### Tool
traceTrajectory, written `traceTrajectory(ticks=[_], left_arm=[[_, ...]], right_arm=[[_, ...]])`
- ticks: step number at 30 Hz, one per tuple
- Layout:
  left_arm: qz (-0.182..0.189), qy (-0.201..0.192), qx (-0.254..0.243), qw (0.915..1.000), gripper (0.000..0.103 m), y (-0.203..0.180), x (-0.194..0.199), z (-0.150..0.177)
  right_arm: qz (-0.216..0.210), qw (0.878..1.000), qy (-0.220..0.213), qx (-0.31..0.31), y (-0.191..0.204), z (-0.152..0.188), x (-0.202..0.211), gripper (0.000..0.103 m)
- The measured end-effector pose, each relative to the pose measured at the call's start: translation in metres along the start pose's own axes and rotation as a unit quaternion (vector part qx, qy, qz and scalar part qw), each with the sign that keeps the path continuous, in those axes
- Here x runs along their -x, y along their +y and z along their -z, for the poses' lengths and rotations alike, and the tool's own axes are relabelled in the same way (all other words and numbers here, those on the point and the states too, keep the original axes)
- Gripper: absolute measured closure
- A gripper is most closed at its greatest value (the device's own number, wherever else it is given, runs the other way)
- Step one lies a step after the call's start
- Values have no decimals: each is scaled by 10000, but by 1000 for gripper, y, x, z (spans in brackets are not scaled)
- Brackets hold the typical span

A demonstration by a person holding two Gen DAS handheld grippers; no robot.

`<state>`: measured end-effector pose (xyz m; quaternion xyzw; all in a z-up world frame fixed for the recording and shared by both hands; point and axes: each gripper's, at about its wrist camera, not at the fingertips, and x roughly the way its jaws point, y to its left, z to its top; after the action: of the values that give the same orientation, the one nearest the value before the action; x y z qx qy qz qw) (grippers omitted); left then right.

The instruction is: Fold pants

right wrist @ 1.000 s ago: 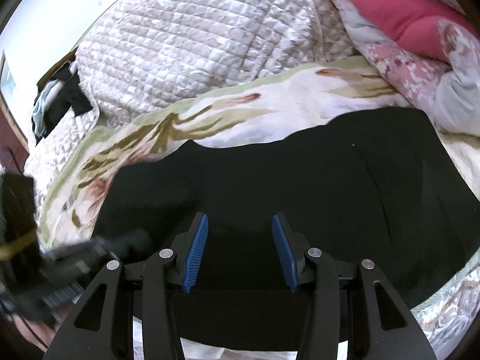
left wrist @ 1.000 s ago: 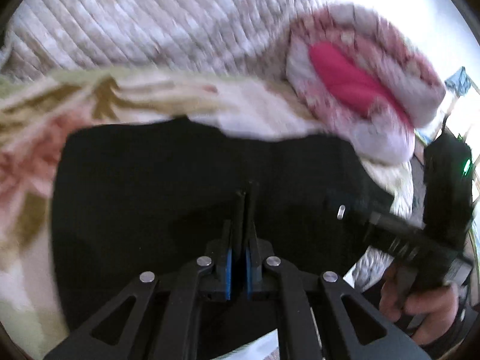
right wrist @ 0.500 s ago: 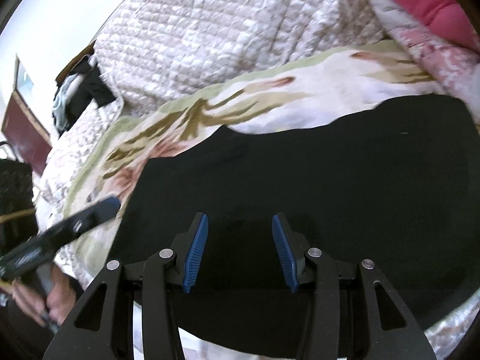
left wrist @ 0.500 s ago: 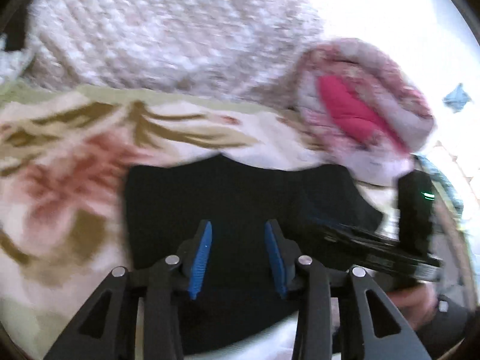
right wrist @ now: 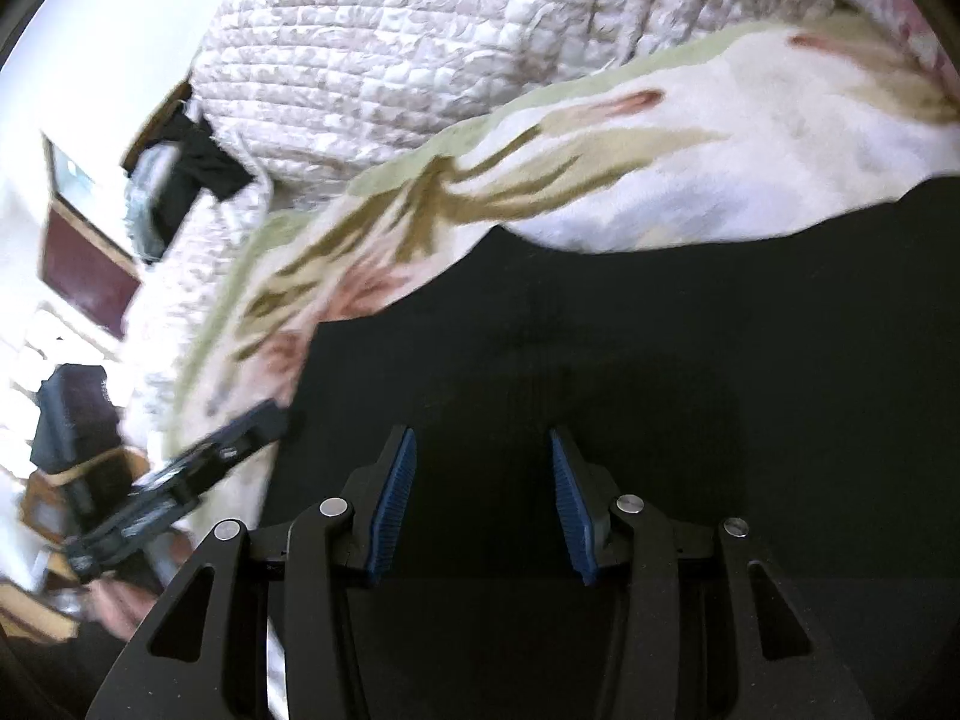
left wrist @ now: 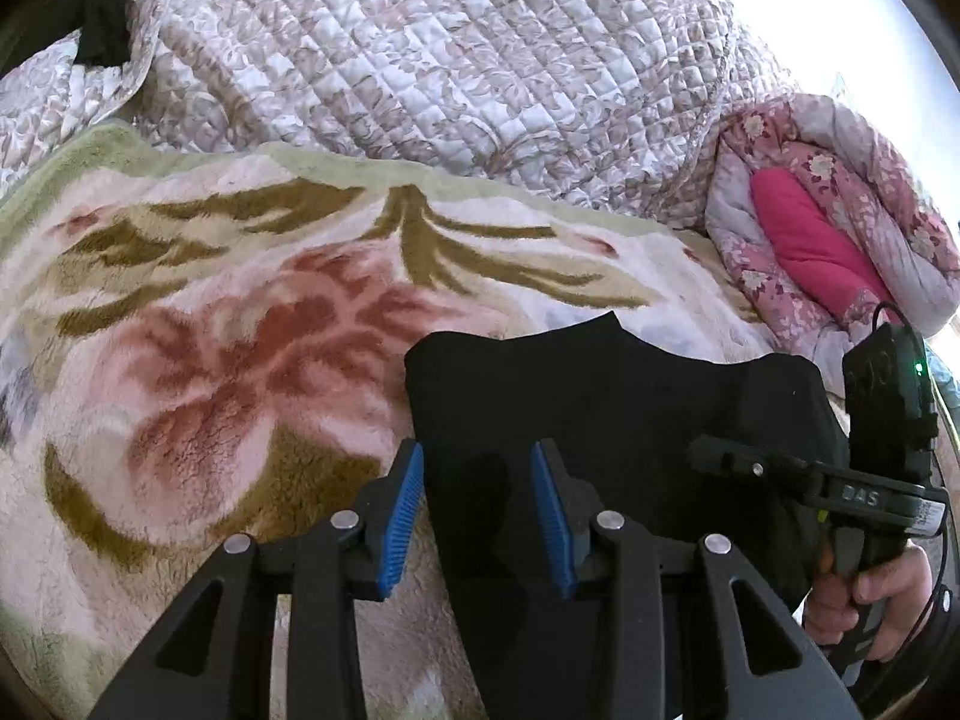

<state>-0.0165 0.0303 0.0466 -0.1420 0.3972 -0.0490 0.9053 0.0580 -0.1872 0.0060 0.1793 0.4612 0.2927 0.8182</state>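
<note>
Here, one black pants (left wrist: 600,420), two gaping grippers (left wrist: 477,510), one floral blanket (left wrist: 210,312).

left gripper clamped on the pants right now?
No, the left gripper is open, its blue pads spread apart above the edge of the black pants with no fabric pinched between them.

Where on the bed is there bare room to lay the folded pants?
Free: the floral blanket left of the black pants, up to the quilted bedspread. Crowded: right side, where the rolled pink quilt and the right gripper sit by the pants.
</note>
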Motion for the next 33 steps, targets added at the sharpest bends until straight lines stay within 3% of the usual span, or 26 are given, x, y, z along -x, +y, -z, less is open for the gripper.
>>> traceTrajectory(ticks=[3, 5, 7, 12, 14, 16, 18, 22, 28, 31, 33], left_arm=[[-55, -22, -20, 10000, 63, 1, -1, 0], [-64, 3, -5, 10000, 63, 2, -3, 0], [-56, 42, 10, 10000, 63, 2, -6, 1], [-83, -58, -99, 9999, 63, 0, 0, 1], [-73, -108, -142, 9998, 63, -2, 2, 1], [-30, -100, -167, 9998, 63, -4, 2, 1], [16, -69, -189, 9998, 63, -6, 0, 1], [83, -103, -281, 9995, 63, -14, -2, 0], [216, -195, -444, 9986, 63, -28, -9, -7], [120, 106, -526, 9985, 63, -32, -32, -2], [-16, 100, -643, 9979, 63, -35, -39, 2]], right_arm=[[-3, 10000, -16, 8, 0, 0, -2, 63], [26, 9999, -8, -117, -4, -4, -6, 86], [-3, 9995, 35, -311, -10, -6, -9, 100], [-48, 9994, -270, -191, -2, -5, 16, 101], [132, 9991, -346, -201, -5, 0, 24, 101], [377, 9979, -249, -455, -23, 7, 26, 101], [254, 9973, -210, -659, -33, 10, 24, 101], [580, 9977, -237, -252, -19, 7, 24, 100], [1301, 9892, -674, 108, -13, 2, 38, 99], [1273, 9882, -813, 247, -9, 0, 43, 99], [1167, 9890, -799, 435, -3, -3, 38, 99]])
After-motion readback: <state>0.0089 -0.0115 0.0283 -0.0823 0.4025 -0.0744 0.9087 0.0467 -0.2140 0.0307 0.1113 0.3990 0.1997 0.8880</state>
